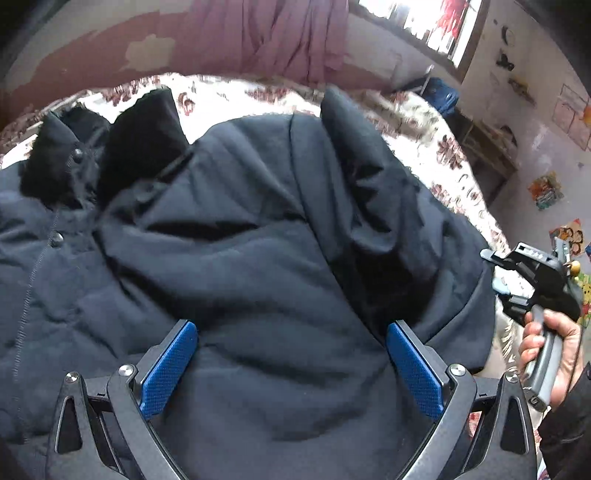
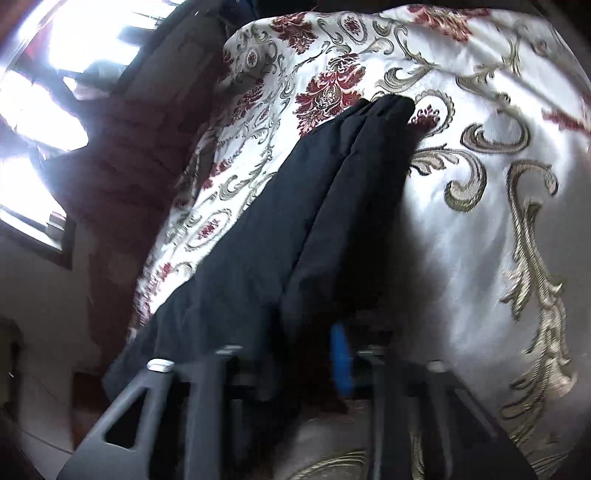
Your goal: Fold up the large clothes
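A dark navy padded coat (image 1: pixel 258 236) lies spread on a bed (image 1: pixel 454 155), its matte quilted shell puckered into soft folds. A black furry collar (image 1: pixel 110 147) stands up at the far left, with a zip line and snap studs running down beside it. The bedspread (image 2: pixel 480 184) is glossy cream satin woven with maroon flowers and beige scrolls.

The left hand-held gripper (image 1: pixel 291 354) hovers over the coat with its jaws spread wide, released; its blue pads (image 1: pixel 170 369) are cross-hatched and grip nothing.

The right hand-held gripper (image 2: pixel 306 354) is clenched on a doubled fold of the coat, which runs away from it as a long tapering strip across the bedspread. One blue pad shows, blurred. A hand (image 1: pixel 550 350) grips its handle at the coat's right edge.

Behind the bed hangs a mauve curtain (image 1: pixel 273 33), beside a bright window (image 1: pixel 424 22).
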